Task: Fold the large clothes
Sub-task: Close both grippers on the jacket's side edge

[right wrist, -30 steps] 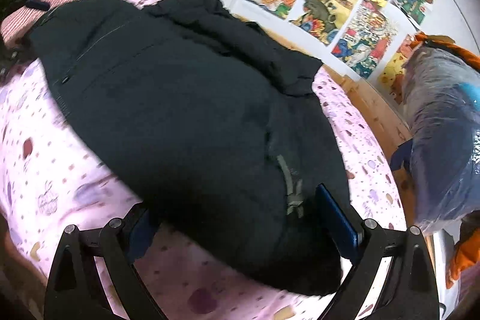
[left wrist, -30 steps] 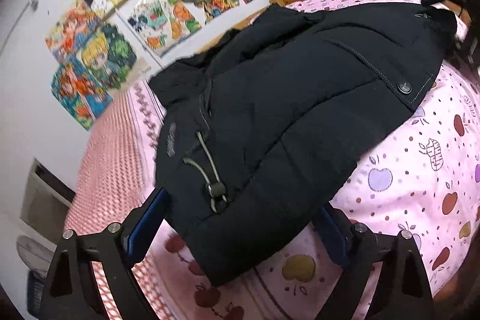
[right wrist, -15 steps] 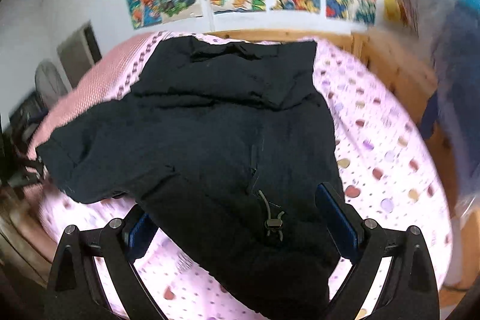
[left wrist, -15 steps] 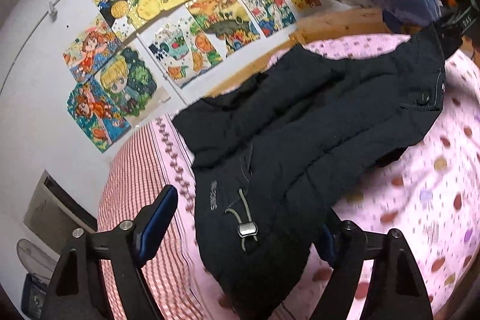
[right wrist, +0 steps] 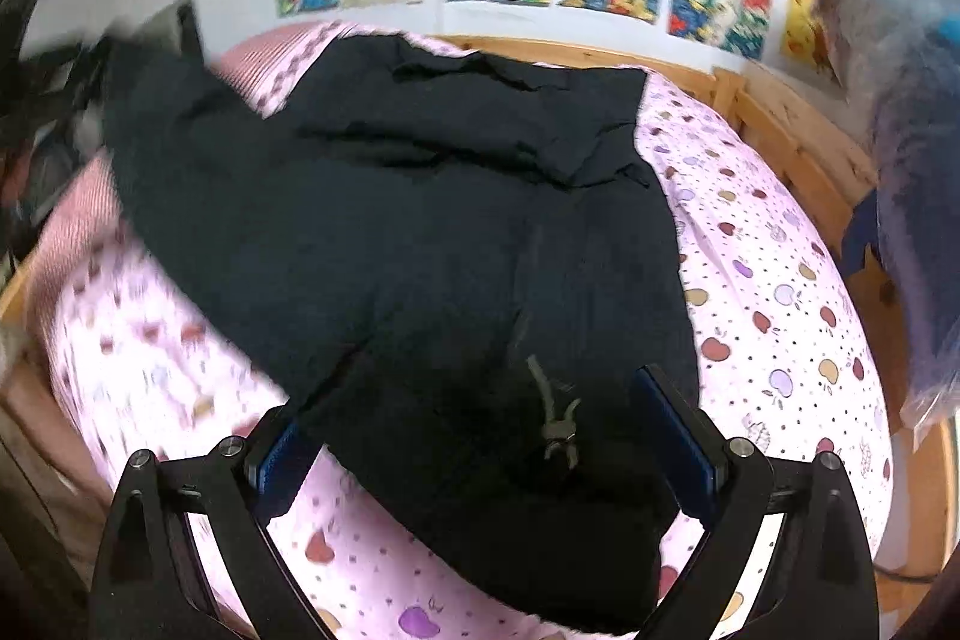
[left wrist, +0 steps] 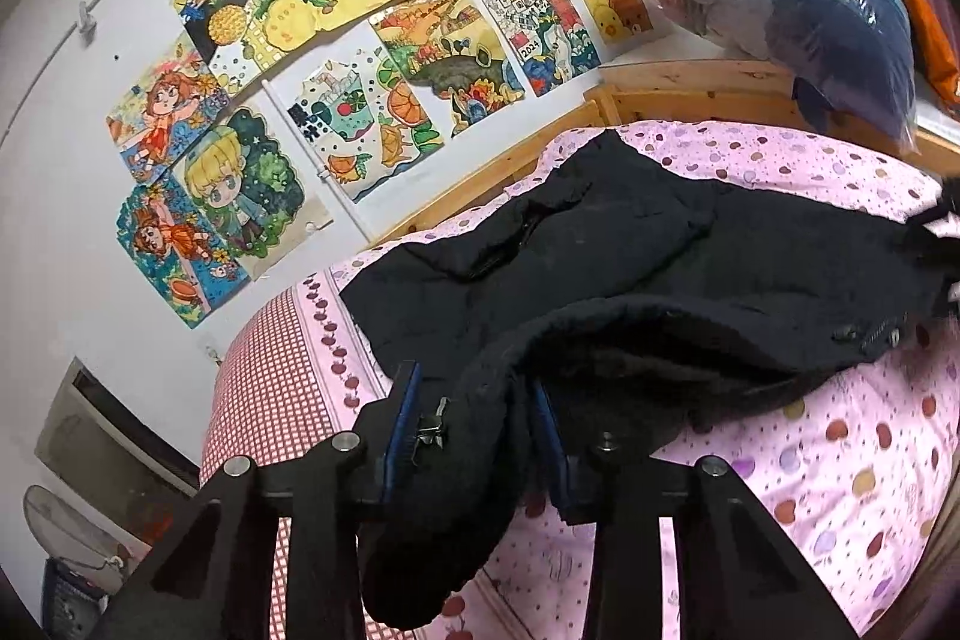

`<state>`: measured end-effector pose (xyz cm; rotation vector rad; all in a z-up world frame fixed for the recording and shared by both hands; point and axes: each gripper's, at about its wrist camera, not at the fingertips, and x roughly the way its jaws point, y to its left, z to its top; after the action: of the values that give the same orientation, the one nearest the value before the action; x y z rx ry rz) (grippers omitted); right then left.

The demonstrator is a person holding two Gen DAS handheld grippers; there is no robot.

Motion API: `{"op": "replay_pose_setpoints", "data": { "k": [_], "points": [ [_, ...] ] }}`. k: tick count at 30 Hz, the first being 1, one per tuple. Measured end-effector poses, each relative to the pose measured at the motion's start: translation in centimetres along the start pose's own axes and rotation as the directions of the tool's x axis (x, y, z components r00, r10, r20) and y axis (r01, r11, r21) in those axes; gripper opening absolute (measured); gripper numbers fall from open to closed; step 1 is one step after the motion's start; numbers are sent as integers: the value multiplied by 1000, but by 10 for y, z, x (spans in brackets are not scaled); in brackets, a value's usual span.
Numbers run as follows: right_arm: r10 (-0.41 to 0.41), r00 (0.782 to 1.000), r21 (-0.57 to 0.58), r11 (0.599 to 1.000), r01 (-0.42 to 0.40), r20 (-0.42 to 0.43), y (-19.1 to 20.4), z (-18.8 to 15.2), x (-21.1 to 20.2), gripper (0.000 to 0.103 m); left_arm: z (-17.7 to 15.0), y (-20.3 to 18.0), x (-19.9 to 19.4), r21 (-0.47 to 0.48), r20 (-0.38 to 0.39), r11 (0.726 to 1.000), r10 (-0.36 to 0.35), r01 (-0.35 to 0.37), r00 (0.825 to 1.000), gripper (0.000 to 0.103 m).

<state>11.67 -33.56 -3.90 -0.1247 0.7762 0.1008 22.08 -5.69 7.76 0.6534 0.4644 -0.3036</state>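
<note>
Both left gripper (left wrist: 474, 436) jaws are closing on jacket (left wrist: 660, 268) hem.

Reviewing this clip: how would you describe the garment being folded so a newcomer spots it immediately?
Find the bed with the pink apple-print sheet, below the wall of colourful drawings. Spread across it lies a black padded jacket; the left gripper is closing on its lifted hem. It is the only dark garment on the sheet, unlike the bagged bedding on the wooden ledge.
</note>
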Motion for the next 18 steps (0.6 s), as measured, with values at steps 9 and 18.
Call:
{"op": "replay_pose_setpoints", "data": {
  "k": [9,18],
  "points": [
    [-270,957,-210,934,288,110,42,-17,1,94,14,0,5,9,-46,1000,-23,24,999,34],
    [-273,931,-162,935,316,243,55,-23,-30,20,-33,-9,-22,17,-1,1000,-2,2,1000,29]
  ]
}}
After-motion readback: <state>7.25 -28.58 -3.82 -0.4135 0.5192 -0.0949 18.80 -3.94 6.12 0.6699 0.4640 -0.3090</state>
